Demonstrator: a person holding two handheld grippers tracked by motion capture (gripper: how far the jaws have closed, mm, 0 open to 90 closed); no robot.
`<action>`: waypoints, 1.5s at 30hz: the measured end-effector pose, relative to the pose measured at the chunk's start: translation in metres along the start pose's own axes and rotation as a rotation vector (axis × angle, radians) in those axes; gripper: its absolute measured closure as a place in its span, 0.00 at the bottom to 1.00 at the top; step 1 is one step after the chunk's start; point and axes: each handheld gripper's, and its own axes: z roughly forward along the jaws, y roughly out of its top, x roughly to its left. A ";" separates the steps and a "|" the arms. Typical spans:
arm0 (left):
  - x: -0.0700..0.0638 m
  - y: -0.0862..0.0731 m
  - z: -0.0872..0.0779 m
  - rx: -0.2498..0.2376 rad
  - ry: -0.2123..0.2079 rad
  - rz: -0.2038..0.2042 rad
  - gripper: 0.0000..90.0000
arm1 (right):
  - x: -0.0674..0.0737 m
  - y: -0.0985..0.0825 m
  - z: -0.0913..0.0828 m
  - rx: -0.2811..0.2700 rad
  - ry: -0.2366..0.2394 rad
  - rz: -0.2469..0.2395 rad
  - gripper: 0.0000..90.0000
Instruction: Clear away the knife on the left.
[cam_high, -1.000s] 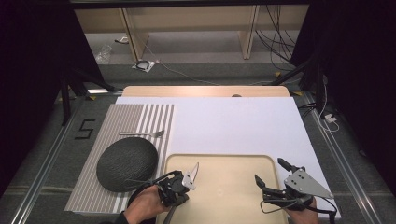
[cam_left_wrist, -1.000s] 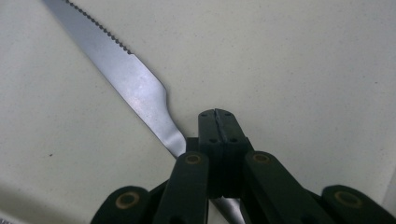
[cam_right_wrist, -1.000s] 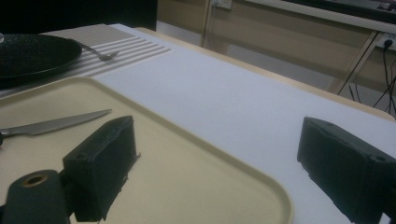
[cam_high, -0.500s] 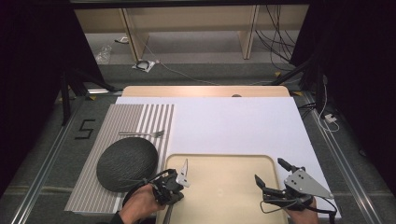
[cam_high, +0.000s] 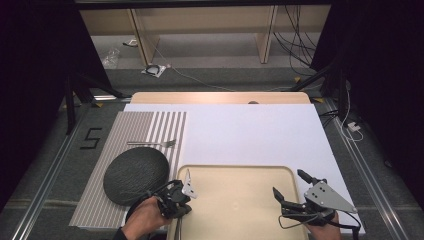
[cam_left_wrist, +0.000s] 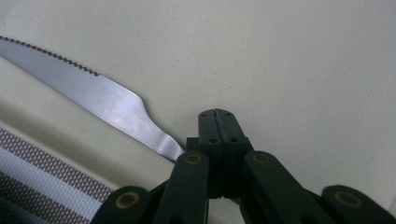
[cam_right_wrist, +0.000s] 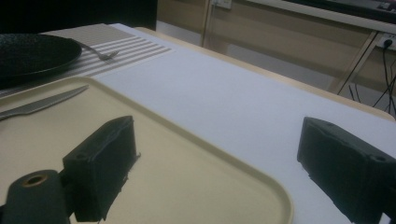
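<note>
A cream tray sits at six o'clock on the table, on a white sheet that covers most of a pale wooden tabletop. At nine o'clock a grey striped placemat carries a black plate and, at the plate's twelve o'clock, a fork. The floor around is grey, with a "5" marked in black tape at the far left, cables trailing at one o'clock, and light wooden shelving along the back wall.

The left gripper rests at the tray's left rim, around seven o'clock of the table; in the left gripper view its jaws are pressed together, and the handle of a knife runs under them. Whether the pads actually pinch the handle cannot be told. The knife lies in the tray along that left rim, serrated blade pointing away towards ten o'clock in that view.

The right gripper hovers at five o'clock over the tray's right edge, jaws spread wide with nothing between them.
</note>
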 end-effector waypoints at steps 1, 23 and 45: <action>0.001 -0.001 0.000 -0.001 0.000 -0.004 1.00 | 0.000 0.000 0.000 0.000 0.000 0.002 0.14; 0.009 -0.010 -0.008 -0.014 -0.001 -0.057 0.93 | 0.000 0.000 0.000 -0.001 0.000 -0.002 0.14; 0.026 -0.006 -0.033 -0.178 0.080 -0.180 0.25 | -0.002 -0.002 0.000 -0.005 0.009 0.012 0.14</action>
